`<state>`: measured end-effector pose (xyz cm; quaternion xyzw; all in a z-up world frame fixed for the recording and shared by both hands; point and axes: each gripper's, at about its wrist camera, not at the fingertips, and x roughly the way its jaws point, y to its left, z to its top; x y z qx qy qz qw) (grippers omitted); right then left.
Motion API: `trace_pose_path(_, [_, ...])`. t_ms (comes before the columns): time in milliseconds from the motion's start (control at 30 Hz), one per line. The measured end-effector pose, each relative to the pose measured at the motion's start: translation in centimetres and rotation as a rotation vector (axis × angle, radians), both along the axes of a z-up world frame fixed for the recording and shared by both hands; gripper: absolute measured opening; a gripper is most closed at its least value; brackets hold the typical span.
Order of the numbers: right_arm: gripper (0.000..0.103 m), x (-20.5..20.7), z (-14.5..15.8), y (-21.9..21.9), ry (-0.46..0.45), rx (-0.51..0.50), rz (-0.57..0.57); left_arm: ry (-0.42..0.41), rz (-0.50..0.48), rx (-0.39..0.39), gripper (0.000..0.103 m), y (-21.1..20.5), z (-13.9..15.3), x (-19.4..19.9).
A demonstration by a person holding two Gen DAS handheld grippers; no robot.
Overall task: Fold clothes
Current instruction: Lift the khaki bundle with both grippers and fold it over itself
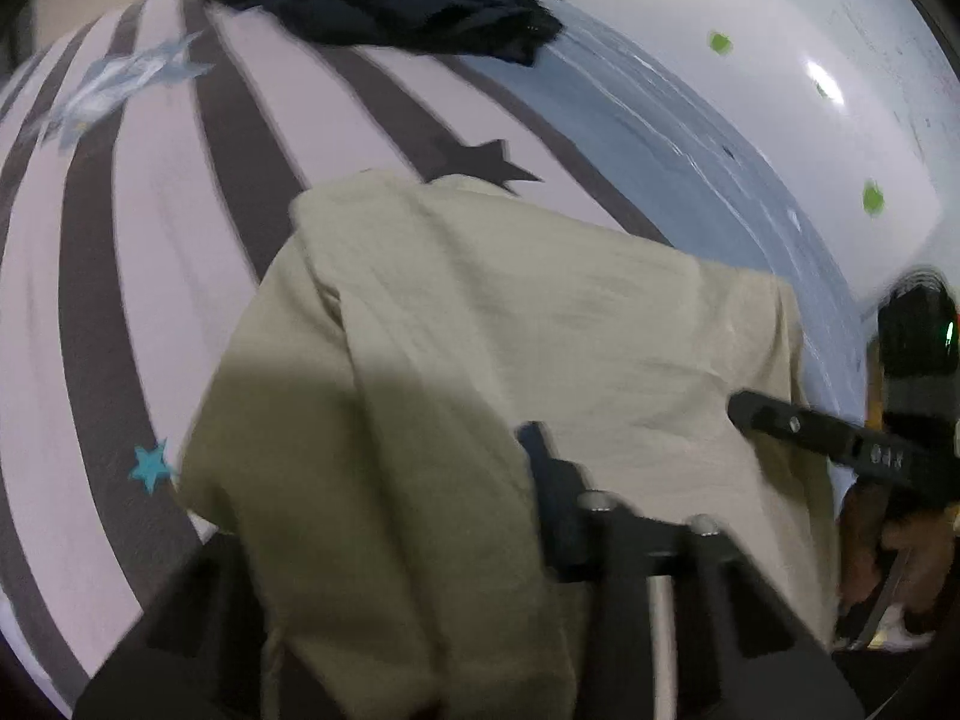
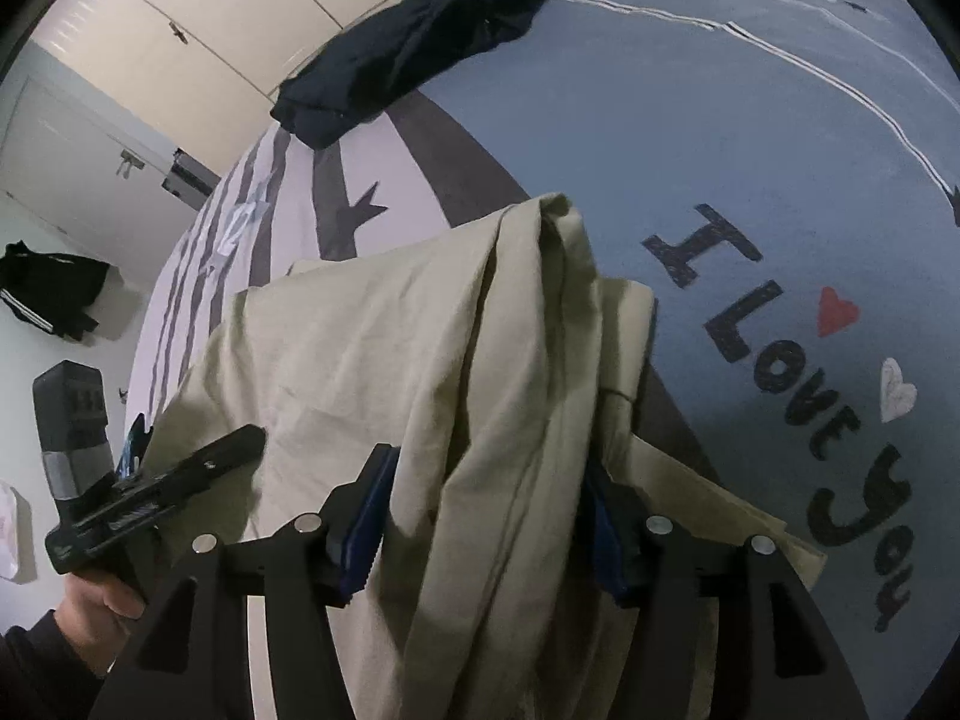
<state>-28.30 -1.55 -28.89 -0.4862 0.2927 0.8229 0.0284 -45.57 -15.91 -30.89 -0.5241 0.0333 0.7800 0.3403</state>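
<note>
A beige garment (image 1: 540, 300) lies partly folded on the bed; it also fills the middle of the right wrist view (image 2: 360, 348). My right gripper (image 2: 489, 462) is open, and a bunched fold of the beige cloth runs up between its blue pads (image 2: 360, 540). My left gripper (image 1: 480, 450) is at the garment's near left edge. The cloth drapes over its left finger and hides the gap, so only the right finger (image 1: 540, 480) shows. From the right wrist view, the left gripper (image 2: 228, 438) rests on the cloth's edge, held by a hand (image 2: 96, 606).
The bed cover has pink and grey stripes (image 1: 150, 240) and a blue part (image 2: 720, 150) printed "I Love You". A dark navy garment (image 2: 432, 36) lies at the bed's far end. A black jacket (image 2: 54, 294) is on the floor, with wardrobe doors (image 2: 210, 0) beyond.
</note>
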Motion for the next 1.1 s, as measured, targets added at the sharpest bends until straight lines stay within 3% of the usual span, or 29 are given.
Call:
trace_pose_path(33, [0.032,0.1,0.1,-0.1,0.008,0.007,0.011,0.022,-0.01,-0.01,0.017,0.3,0.3,0.3])
trace_pose_path(167, [0.012,1.3,1.5,0.1,0.048,0.012,0.009,0.078,-0.02,0.023,0.014,0.5,2.5,1.1])
trace_pose_path(433, [0.006,8.9,6.6,-1.1,0.083,0.037,-0.117,0.089,-0.165,0.132,0.013,2.3,6.5,3.3])
trace_pose_path(567, [0.006,11.6,8.4,-2.1,0.075,0.03,-0.213,0.096,-0.308,0.094,0.015,4.2,6.3,4.6])
trace_pose_path(667, [0.006,12.9,7.7,-2.7,0.053,0.032,-0.265,0.128,-0.348,0.025,0.029,5.1,5.4,5.1])
trace_pose_path(733, [0.008,13.3,6.4,-2.7,0.043,0.048,-0.29,0.158,-0.315,-0.027,0.045,4.7,4.8,5.2])
trace_pose_path(800, [0.019,12.9,5.1,-1.7,0.029,0.043,-0.301,0.186,-0.258,-0.06,0.053,4.3,4.6,4.6])
trace_pose_path(867, [0.027,12.4,3.7,-0.8,0.015,0.038,-0.311,0.198,-0.185,-0.074,0.072,3.3,4.7,4.1])
trace_pose_path(967, [0.05,12.7,3.5,0.5,0.007,0.045,-0.345,0.17,-0.139,-0.081,0.079,1.7,4.4,3.6])
trace_pose_path(1100, [0.058,14.9,3.7,1.3,-0.005,0.016,-0.369,0.064,-0.148,-0.106,0.084,0.4,3.1,3.4])
